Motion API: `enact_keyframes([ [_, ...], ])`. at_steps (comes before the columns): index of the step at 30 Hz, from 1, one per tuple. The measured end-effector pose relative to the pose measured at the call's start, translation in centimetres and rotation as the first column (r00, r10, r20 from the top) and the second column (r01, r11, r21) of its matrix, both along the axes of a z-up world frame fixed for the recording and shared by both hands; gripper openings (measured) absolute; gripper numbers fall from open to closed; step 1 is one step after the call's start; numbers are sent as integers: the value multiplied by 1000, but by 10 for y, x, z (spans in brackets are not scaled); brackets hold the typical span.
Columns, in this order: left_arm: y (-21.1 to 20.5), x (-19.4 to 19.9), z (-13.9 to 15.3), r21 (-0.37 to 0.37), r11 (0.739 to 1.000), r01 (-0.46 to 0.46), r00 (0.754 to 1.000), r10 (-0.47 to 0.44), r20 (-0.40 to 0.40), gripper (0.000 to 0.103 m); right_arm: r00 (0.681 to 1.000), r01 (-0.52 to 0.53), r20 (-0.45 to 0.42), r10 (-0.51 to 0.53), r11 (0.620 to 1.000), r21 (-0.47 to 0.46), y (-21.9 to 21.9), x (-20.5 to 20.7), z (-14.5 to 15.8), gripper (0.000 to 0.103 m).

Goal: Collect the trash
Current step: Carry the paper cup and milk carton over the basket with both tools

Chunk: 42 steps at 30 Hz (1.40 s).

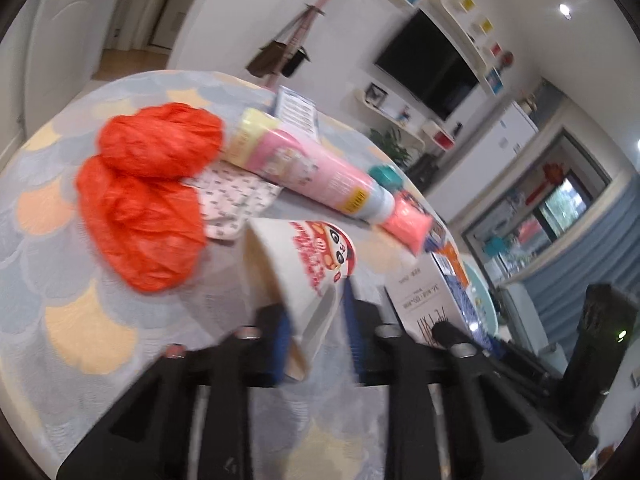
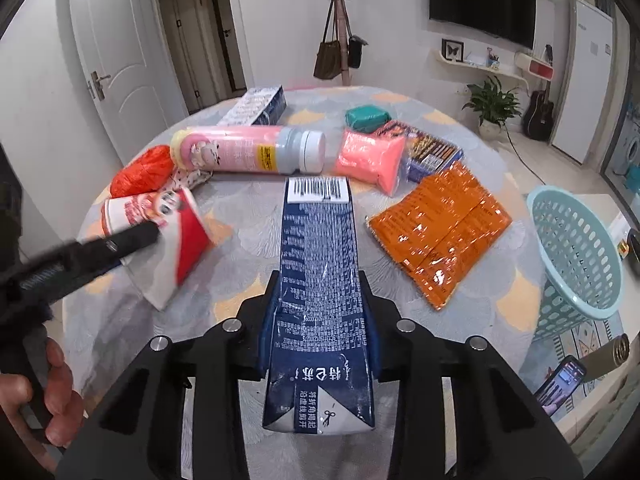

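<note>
My right gripper (image 2: pixel 318 280) is shut on a dark blue milk carton (image 2: pixel 318 264) and holds it above the round table. My left gripper (image 1: pixel 316 312) is shut on the rim of a white and red paper cup (image 1: pixel 304 264); the cup also shows in the right wrist view (image 2: pixel 168 232), tilted, with the left gripper's black finger (image 2: pixel 132 240) on it. On the table lie a red plastic bag (image 1: pixel 148 184), a pink bottle (image 2: pixel 248 150), a pink pouch (image 2: pixel 372 160), a teal lump (image 2: pixel 368 118), an orange packet (image 2: pixel 440 232) and a blue snack pack (image 2: pixel 432 152).
A light blue laundry basket (image 2: pixel 576 248) stands on the floor right of the table. A white and blue box (image 2: pixel 256 106) lies at the table's far edge. A coat stand (image 2: pixel 340 40) with bags is behind the table. A phone (image 2: pixel 560 384) lies low right.
</note>
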<state>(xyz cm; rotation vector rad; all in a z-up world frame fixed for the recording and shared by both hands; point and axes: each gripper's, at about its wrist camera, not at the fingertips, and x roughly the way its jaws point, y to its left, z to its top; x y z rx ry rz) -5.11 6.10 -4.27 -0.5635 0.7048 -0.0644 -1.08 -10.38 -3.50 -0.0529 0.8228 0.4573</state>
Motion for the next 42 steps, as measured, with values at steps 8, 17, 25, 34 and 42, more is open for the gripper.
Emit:
enact_keyframes([
  [8,-37,-1,33,54,993,102,989,-107,106,1,995,36,90,-42,997,63,-31,-3,29,32],
  [17,-91,12,76,126,970,208,952,-231,200,1,980,127,137,-146,982,136,-81,4,52,32],
  [25,-145,44,103,173,936,306,909,-342,240,1,950,246,155,-272,955,169,-134,20,60,32],
  [34,-215,83,137,225,883,413,843,-464,273,1,887,391,170,-429,895,217,-200,40,69,32],
  [42,-284,142,123,220,829,513,806,-554,207,1,827,496,162,-538,835,239,-262,68,68,32],
])
